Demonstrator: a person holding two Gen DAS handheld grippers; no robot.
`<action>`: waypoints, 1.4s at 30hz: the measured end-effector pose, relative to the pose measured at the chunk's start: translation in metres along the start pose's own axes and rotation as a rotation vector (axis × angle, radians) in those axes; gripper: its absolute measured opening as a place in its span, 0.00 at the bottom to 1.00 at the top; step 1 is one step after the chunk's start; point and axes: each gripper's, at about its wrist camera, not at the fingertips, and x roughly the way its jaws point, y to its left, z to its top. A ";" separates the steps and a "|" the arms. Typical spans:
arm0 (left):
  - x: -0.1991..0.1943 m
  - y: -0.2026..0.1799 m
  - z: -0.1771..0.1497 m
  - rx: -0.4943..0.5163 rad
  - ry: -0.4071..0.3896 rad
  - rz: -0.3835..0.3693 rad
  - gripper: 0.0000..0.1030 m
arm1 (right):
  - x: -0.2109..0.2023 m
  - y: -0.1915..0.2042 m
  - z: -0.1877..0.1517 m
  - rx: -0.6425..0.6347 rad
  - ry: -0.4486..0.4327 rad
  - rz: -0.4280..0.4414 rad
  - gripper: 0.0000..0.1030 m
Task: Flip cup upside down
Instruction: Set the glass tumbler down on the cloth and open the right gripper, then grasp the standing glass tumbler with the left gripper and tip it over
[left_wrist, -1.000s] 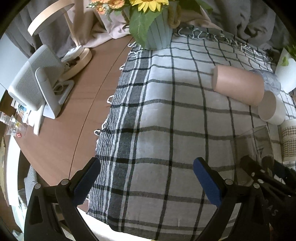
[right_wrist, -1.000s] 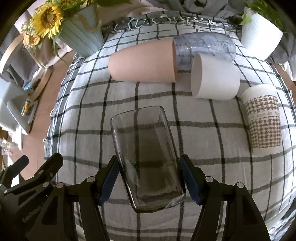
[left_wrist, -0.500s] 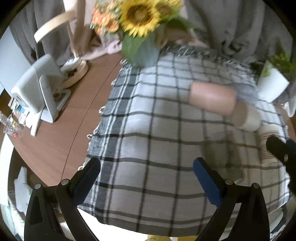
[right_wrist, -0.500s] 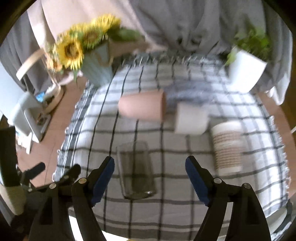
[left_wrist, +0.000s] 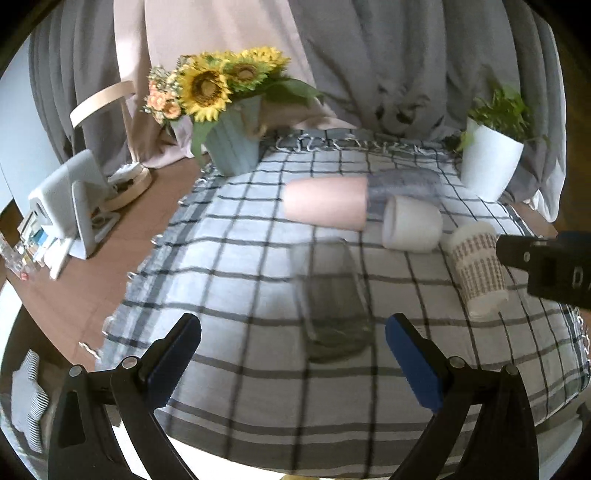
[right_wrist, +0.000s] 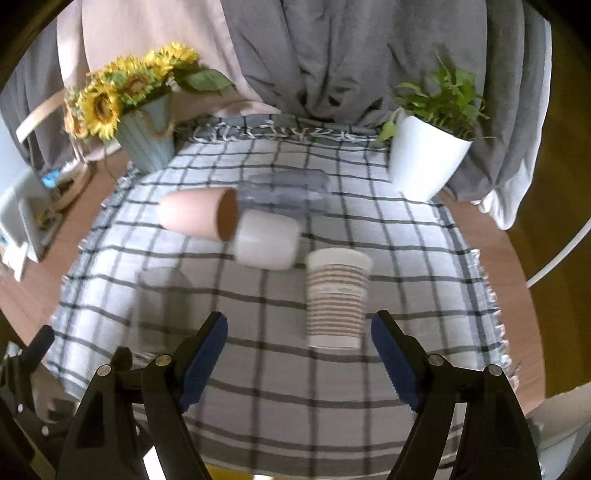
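A: What's hard to read?

B: Both views are motion-blurred. The glass (left_wrist: 334, 295) is clear, so its rim and base edges smear into the cloth (left_wrist: 229, 258); can't tell for sure which end is up. In the right view the glass (right_wrist: 162, 306) is only a faint outline, its lower part cut off behind the right gripper's left finger.

A: Grippers?

B: Left gripper (left_wrist: 291, 354) spread wide, nothing between the fingers. Right gripper (right_wrist: 299, 354) also spread wide, empty. The right one only shows as a black chunk (left_wrist: 550, 266) at the far right edge of the left view, mostly cropped.

A: Where's the glass?

B: Standing on the cloth, just ahead of the left gripper, closer to its right finger. From the right gripper it's ahead and off to the left, outside the fingers. Nothing touches it.

A: Other containers?

B: Pink cup (right_wrist: 197, 216) on its side, mouth facing right, inside looks empty. White cup (right_wrist: 267, 240) on its side, touching the pink one's mouth. Clear blue bottle (right_wrist: 286, 190) lying behind them, contents unreadable. Paper cup (right_wrist: 336, 295) upright ahead between the right fingers, inside hidden. Blue vase (left_wrist: 232, 147) holds sunflowers (left_wrist: 218, 79), far left. White pot (right_wrist: 424, 158) holds a green plant, far right.
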 end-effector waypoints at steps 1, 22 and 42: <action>0.004 -0.004 -0.003 -0.006 -0.004 -0.001 0.99 | 0.002 -0.004 -0.002 -0.009 0.003 -0.010 0.78; 0.058 -0.037 -0.013 -0.048 -0.010 0.096 0.56 | 0.036 -0.034 -0.027 -0.034 0.098 -0.034 0.78; 0.044 -0.016 0.034 -0.031 0.151 -0.046 0.55 | 0.021 -0.039 0.002 0.082 0.026 0.105 0.78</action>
